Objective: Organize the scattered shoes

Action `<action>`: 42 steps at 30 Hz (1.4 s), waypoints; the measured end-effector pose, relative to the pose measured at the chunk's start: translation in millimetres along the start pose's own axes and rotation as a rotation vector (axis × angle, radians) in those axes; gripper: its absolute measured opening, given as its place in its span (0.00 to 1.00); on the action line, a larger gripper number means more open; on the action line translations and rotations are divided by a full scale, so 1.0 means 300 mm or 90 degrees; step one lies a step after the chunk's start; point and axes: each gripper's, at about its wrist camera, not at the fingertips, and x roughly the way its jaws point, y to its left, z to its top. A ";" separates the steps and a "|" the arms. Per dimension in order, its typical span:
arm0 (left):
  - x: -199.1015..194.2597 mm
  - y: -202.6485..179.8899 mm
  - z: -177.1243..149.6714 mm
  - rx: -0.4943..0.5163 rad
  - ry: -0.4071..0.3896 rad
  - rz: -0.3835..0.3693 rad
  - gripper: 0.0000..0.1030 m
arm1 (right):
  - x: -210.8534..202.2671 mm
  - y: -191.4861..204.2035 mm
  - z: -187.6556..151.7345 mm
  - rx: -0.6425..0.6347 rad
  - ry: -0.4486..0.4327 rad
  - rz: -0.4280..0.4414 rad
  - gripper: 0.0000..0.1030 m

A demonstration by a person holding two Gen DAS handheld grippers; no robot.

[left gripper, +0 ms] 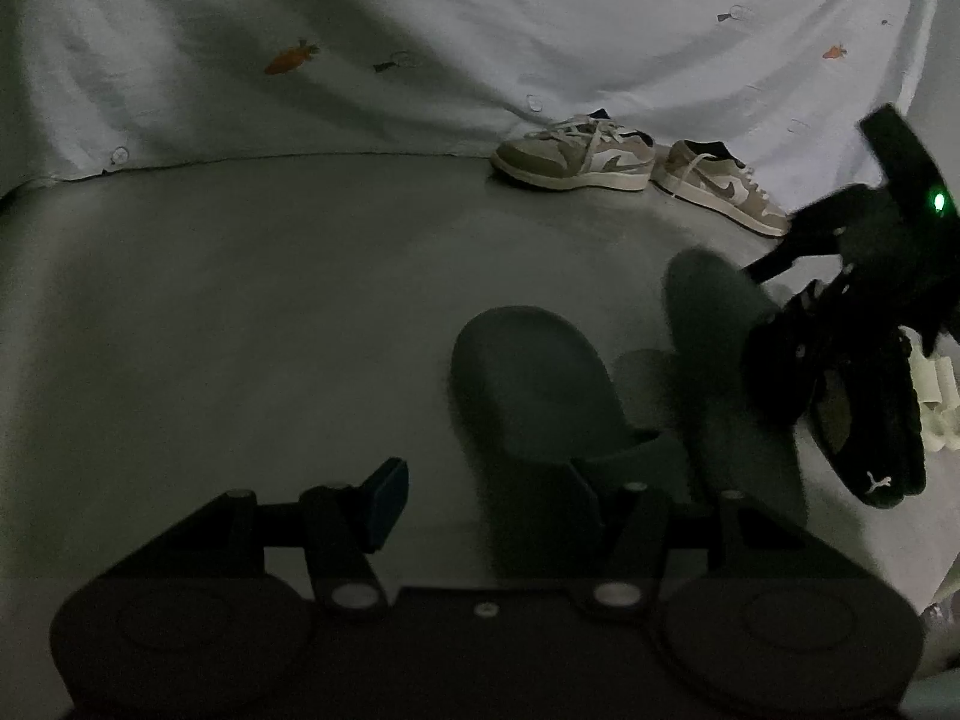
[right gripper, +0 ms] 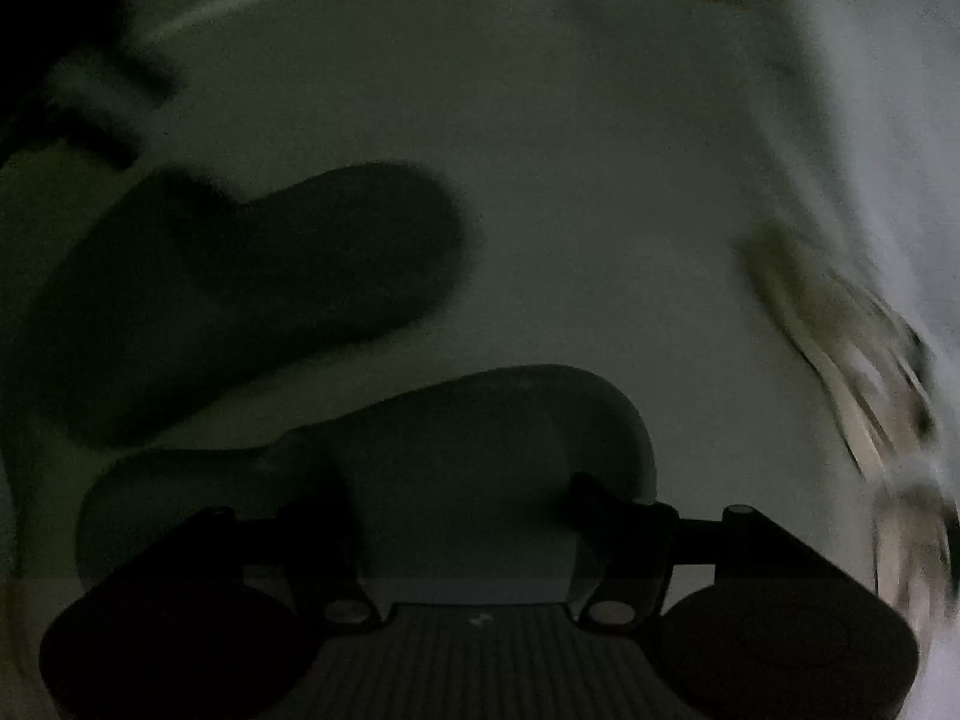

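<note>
Left gripper [left gripper: 486, 501]: jaws half spread around the heel of a dark slipper [left gripper: 528, 384], lower centre; contact unclear.
Right gripper [right gripper: 462, 504]: straddles the second slipper [right gripper: 480, 420], bottom centre; grip too dim to confirm.
Sneakers [left gripper: 576, 156]: paired by the sheet [left gripper: 420, 30], upper right.
Black shoe [left gripper: 864, 420]: right edge.
Risk: soft slipper could slip out or twist if lifted by a shallow edge hold.

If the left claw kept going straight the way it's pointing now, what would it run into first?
Most likely the dark slipper right ahead of the left claw; its right-hand finger already overlaps the slipper's heel end. Depth is hard to judge in this dim view.
</note>
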 end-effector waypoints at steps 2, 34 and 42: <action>0.001 0.001 -0.002 -0.001 0.000 -0.003 0.57 | -0.047 -0.039 -0.046 0.143 -0.008 -0.053 0.64; -0.010 -0.008 -0.017 -0.006 -0.016 -0.012 0.57 | 0.036 0.061 -0.402 1.375 0.000 0.086 0.76; -0.019 0.007 -0.021 -0.021 -0.021 -0.005 0.57 | 0.014 0.070 -0.408 1.297 0.007 0.185 0.84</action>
